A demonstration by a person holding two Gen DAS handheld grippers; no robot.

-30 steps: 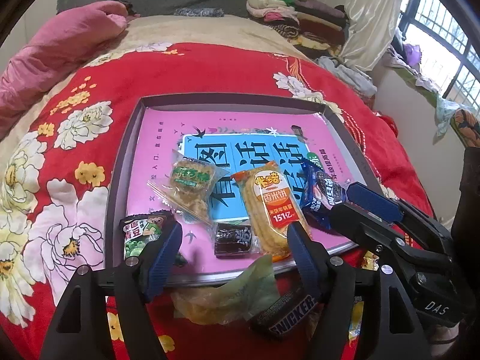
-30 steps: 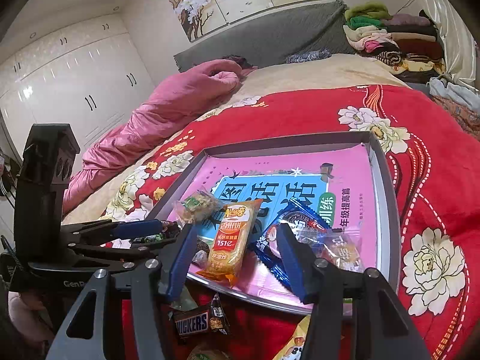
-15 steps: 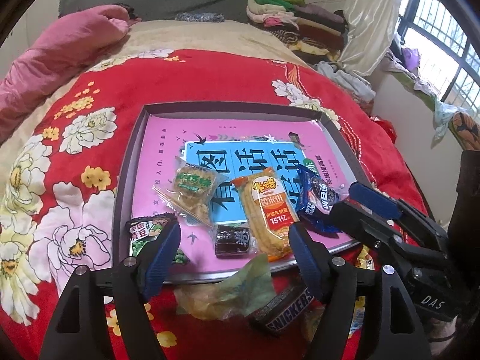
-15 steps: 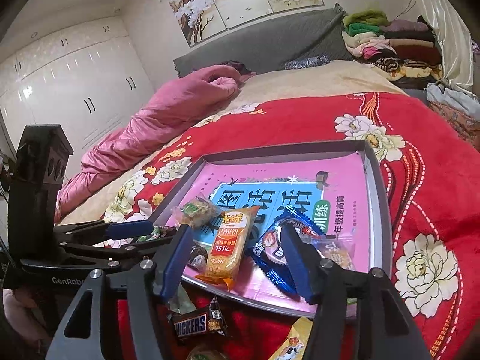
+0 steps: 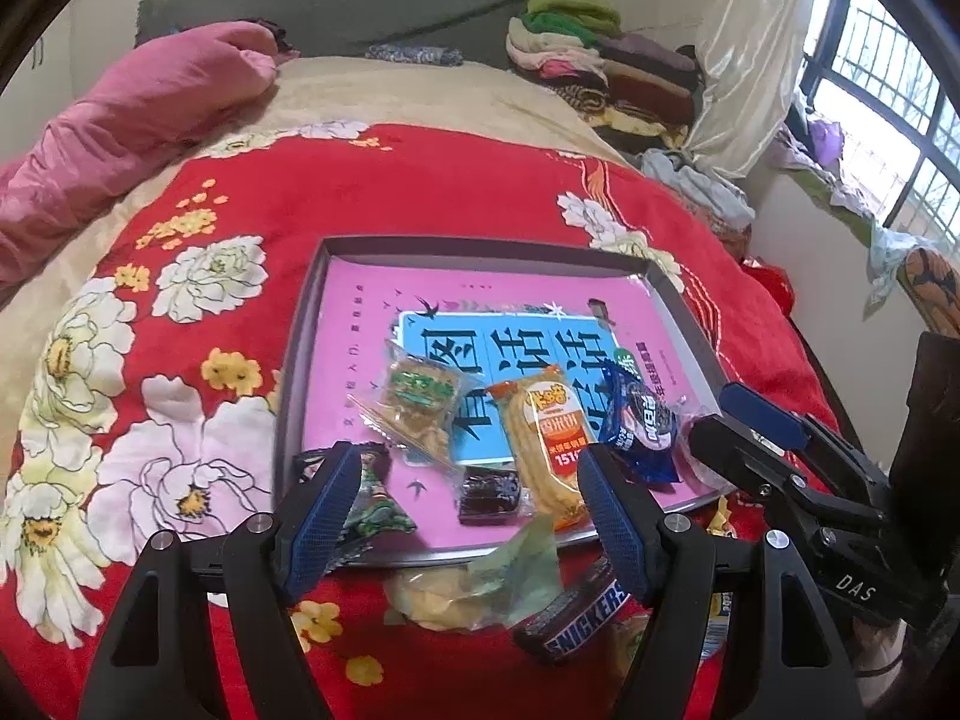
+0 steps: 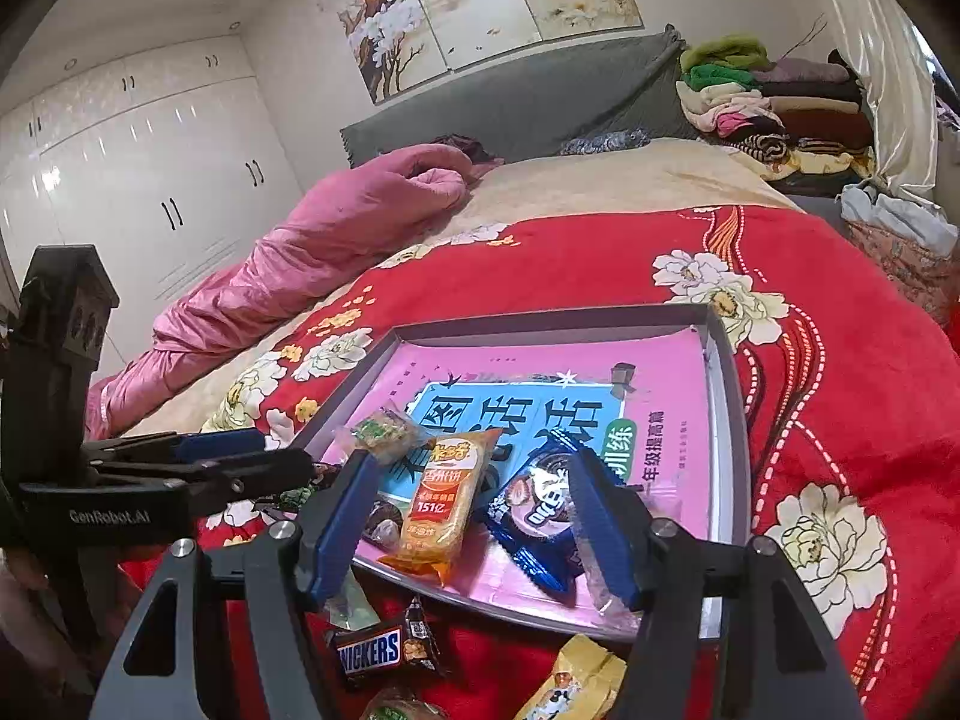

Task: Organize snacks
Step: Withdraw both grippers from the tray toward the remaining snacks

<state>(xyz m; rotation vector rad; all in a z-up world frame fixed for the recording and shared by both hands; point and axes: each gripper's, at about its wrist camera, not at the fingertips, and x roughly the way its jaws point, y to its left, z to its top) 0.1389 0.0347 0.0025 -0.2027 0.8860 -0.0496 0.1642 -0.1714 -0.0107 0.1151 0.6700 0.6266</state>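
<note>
The Snickers bar (image 5: 570,615) lies on the bed just short of the tray (image 5: 480,252), below the spread, empty left claw (image 5: 462,516), long axis slanting up to the right. The right claw (image 6: 474,516) is opening, nothing pinched, over the tray's near edge. Wrappers beside the bar are cut off.

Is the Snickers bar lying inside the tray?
No. The Snickers bar lies on the red blanket, outside the near rim of the tray.
</note>
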